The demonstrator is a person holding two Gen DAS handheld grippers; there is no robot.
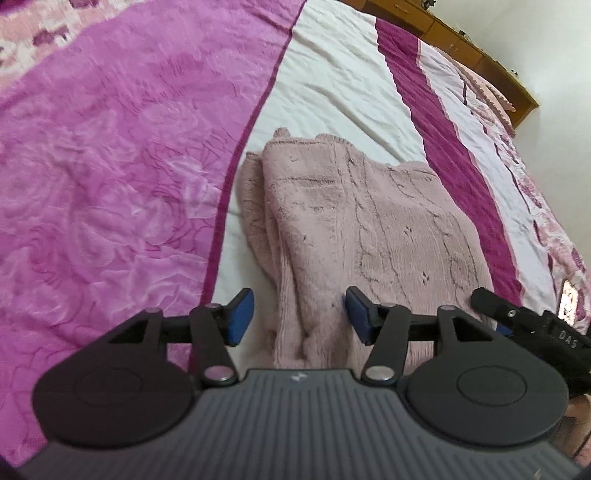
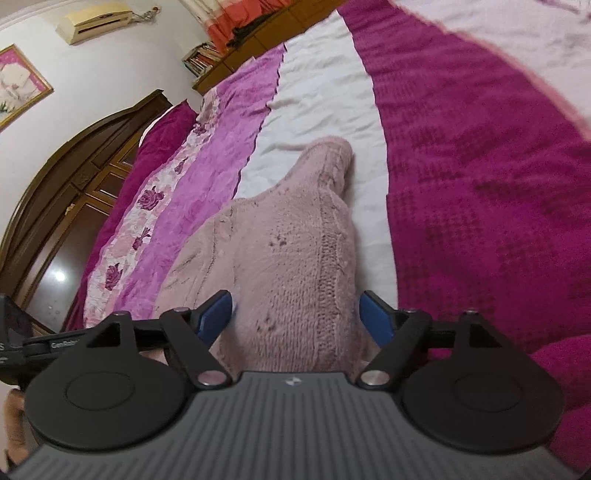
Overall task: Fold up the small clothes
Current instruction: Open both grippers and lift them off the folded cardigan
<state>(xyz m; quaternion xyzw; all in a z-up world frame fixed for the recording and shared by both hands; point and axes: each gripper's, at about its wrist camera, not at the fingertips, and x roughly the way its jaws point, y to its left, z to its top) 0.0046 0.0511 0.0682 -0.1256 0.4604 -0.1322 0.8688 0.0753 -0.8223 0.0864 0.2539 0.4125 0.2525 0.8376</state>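
- The left gripper (image 1: 299, 317) had its two blue pads (image 1: 240, 315) apart, with a folded edge of the pink knitted garment (image 1: 365, 229) lying in the gap between them; neither pad pressed on the wool.
- The right gripper (image 2: 301, 319) stood wider still, its blue pads (image 2: 376, 321) on either side of the same garment (image 2: 291, 236) and clear of it (the knit filled most of the gap but was not pinched).
- In the left wrist view the right gripper's black body (image 1: 535, 328) showed at the right edge, just beside the garment.
- The garment lay folded on the white middle stripe of the bedspread (image 1: 332, 74), its left side stacked in layers close to the stripe's edge with the lilac rose-patterned band (image 1: 110, 166).
- In the right wrist view a narrower part of the garment reached away up the white stripe, towards the far end of the bed.
- A deep magenta band (image 2: 480, 184) ran along the other edge of the white stripe, apart from the garment.
- Beyond the bed stood a dark wooden headboard (image 2: 74, 177), a framed picture (image 2: 18, 85) and an air conditioner (image 2: 96, 20) on the wall.
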